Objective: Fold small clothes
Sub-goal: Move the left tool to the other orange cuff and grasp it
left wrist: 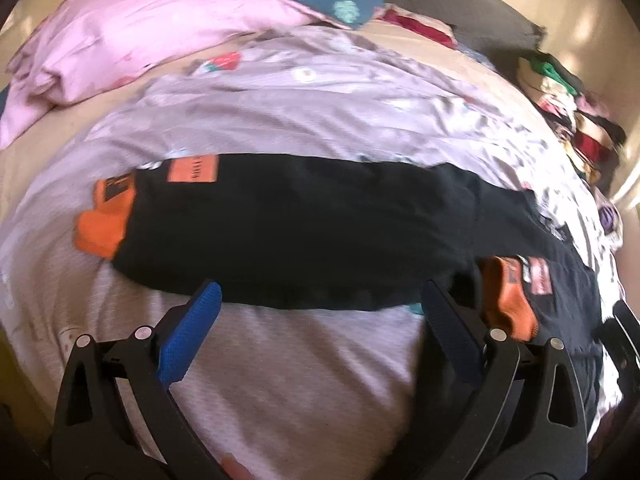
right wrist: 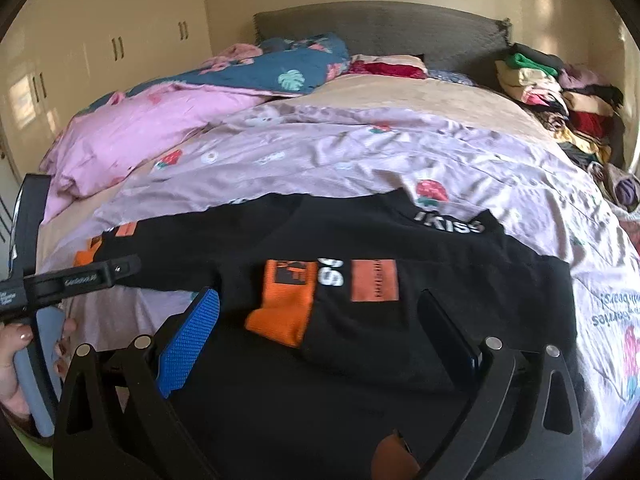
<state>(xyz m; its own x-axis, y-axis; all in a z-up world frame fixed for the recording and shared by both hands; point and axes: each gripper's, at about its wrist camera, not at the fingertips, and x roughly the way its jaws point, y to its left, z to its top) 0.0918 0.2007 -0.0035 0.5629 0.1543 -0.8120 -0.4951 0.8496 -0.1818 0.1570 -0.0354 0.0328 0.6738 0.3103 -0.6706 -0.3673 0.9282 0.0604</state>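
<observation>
A black garment (left wrist: 304,228) with orange cuffs and orange patches lies spread flat on the bed; it also shows in the right wrist view (right wrist: 360,320). One orange cuff (left wrist: 102,224) lies at its left end, another orange cuff (left wrist: 508,300) folded in near the right. My left gripper (left wrist: 320,300) is open and empty, just at the garment's near edge. My right gripper (right wrist: 320,304) is open and empty, hovering over the garment beside the folded sleeve's orange cuff (right wrist: 284,312). The left gripper's body (right wrist: 72,276) shows at the left of the right wrist view.
The bed carries a mauve strawberry-print sheet (right wrist: 320,152), a pink duvet (right wrist: 132,128) and a blue floral pillow (right wrist: 280,68) at the back left. A pile of clothes (right wrist: 560,100) sits at the back right by the grey headboard (right wrist: 380,28). Cream wardrobes (right wrist: 100,48) stand left.
</observation>
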